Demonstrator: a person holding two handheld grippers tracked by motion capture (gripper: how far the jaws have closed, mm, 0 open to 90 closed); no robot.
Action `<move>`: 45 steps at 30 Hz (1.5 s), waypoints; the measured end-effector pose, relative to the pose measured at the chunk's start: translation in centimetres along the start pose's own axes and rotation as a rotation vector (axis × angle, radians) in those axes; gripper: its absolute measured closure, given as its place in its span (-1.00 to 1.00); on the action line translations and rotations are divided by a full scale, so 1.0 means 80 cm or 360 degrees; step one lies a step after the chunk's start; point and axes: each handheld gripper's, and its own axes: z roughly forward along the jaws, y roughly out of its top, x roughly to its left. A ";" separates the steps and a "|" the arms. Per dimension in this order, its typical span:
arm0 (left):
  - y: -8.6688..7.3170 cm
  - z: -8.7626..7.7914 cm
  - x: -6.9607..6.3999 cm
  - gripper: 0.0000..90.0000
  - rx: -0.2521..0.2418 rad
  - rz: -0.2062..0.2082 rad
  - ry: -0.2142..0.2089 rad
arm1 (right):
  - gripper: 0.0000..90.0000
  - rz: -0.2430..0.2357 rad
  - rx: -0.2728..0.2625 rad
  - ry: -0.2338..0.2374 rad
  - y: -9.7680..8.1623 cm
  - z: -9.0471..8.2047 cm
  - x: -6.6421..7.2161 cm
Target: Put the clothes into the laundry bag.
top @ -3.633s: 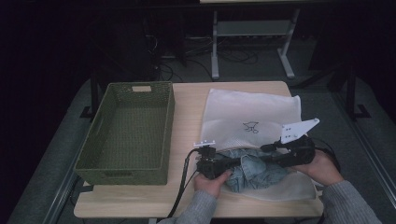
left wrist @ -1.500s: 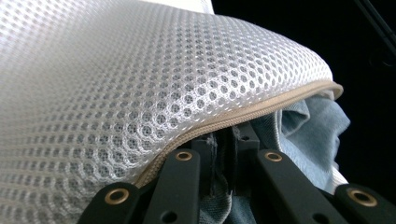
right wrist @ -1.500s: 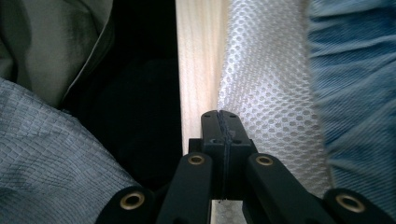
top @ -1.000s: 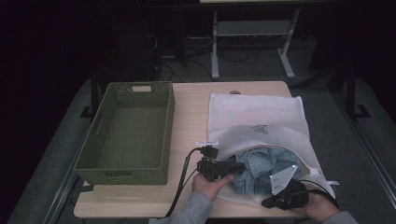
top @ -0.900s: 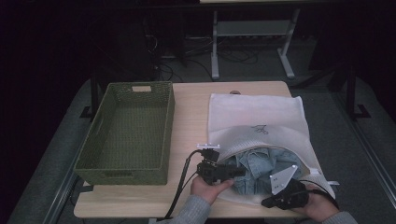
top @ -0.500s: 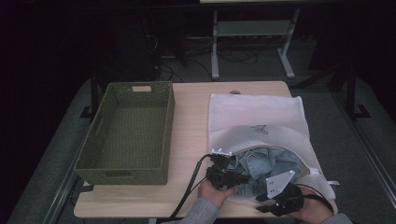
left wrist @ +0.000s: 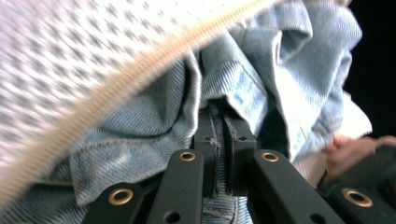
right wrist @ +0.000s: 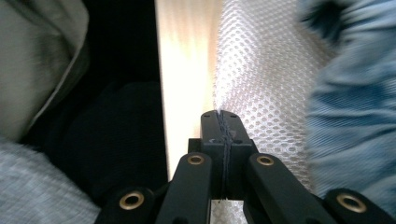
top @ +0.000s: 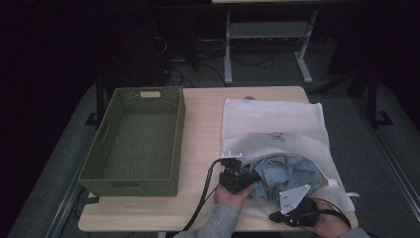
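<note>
One crumpled pale-blue denim garment (top: 285,173), half inside white mesh bag (top: 277,129)

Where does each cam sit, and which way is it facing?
High view: fixed above the person's side, looking forward and down at the table, green basket and white mesh bag; both hands with the left claw and right claw enter at the bottom.
Left gripper view: rides the left claw, looking along jaws shut on denim.
Right gripper view: rides the right claw, jaws shut on the mesh bag's edge.
Shared: denim and mesh bag in all three.
</note>
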 end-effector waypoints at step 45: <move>-0.050 -0.043 -0.004 0.01 0.0262 -0.0097 -0.0039 | 0.98 0.0038 0.0001 0.0163 -0.008 -0.004 -0.005</move>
